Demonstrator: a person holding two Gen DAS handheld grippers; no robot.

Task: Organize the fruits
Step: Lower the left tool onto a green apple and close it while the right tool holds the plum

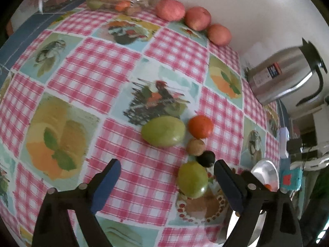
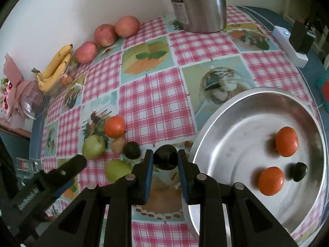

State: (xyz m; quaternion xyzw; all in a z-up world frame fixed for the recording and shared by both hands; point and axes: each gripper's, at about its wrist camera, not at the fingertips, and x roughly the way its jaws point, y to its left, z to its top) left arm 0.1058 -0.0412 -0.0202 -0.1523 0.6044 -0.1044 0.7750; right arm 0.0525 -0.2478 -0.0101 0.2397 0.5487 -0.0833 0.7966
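Three fruits are already held in the metal pan [image 2: 216, 127]: two oranges [image 2: 271, 180] and a dark fruit [image 2: 299, 171]. Another dark fruit [image 2: 165, 157] is pinched by the right gripper [image 2: 165, 164] just beside its rim. Beyond, left of the pan, five loose fruits [image 2: 114, 126] remain under the spread, empty left gripper [image 1: 166, 182], with apples [image 2: 105, 35] farther along the desk [image 2: 152, 103].

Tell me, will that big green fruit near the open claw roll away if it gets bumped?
Probably a little. The green fruit looks round and smooth, so a nudge would likely roll it across the flat tablecloth. It looks firm, so the open left gripper could probably hold it, though the smooth skin might slip.
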